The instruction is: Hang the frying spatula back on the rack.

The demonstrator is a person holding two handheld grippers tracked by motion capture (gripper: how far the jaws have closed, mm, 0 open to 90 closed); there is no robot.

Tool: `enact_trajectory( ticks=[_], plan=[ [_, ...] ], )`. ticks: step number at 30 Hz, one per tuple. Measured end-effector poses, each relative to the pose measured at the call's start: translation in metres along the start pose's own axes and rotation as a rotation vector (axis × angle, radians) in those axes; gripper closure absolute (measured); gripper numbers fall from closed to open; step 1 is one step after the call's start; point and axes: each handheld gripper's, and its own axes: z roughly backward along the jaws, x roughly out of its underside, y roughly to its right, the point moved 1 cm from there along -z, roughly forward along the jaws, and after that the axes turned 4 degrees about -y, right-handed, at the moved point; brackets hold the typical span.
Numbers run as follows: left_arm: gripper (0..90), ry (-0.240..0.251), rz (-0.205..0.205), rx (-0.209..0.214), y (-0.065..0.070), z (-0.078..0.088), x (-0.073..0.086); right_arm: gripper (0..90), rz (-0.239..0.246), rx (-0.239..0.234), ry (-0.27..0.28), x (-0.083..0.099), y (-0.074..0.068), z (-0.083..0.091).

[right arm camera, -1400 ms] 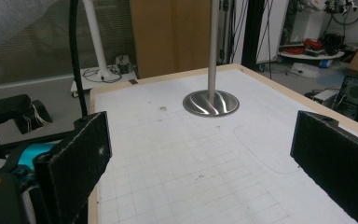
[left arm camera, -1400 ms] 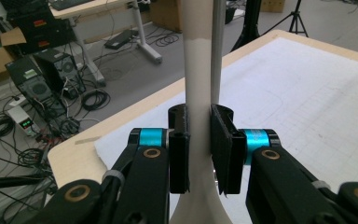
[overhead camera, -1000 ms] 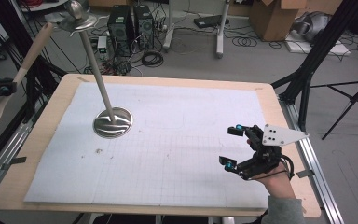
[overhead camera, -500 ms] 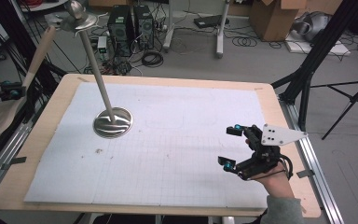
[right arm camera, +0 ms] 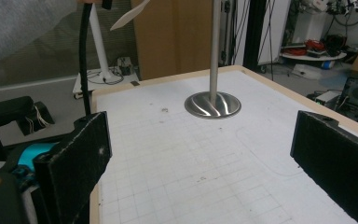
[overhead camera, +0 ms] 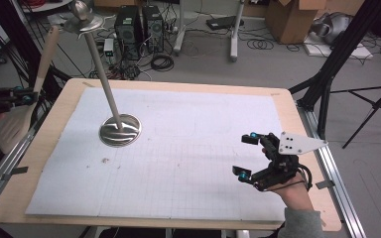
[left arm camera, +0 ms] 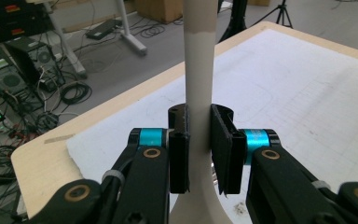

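Two black fingers point(right arm camera: 77, 163), wide apart with nothing between them, frame a white gridded mat point(right arm camera: 205, 163) on the table point(right arm camera: 135, 85), where a round metal base point(right arm camera: 213, 104) carries an upright pole point(right arm camera: 214, 46); a pale spatula blade point(right arm camera: 129, 17) shows at top left.

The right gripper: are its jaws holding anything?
No, the right gripper has its jaws wide apart, with only the white mat between them.

A robotics lab: computer towers point(overhead camera: 139, 25) and tangled cables point(overhead camera: 161, 62) at twelve o'clock, cardboard boxes point(overhead camera: 290, 20) and tripod legs point(overhead camera: 372, 106) toward two, ringing the surface point(overhead camera: 54, 129).
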Motion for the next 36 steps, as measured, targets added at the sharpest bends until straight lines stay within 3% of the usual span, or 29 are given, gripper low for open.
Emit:
enact_trajectory(
  ticks=[36],
  plan=[
    [77.4, -0.053, -0.001, -0.011, 0.004, -0.038, -0.005, 4.0, -0.004, 0.004, -0.002, 0.002, 0.002, 0.003]
  ],
)
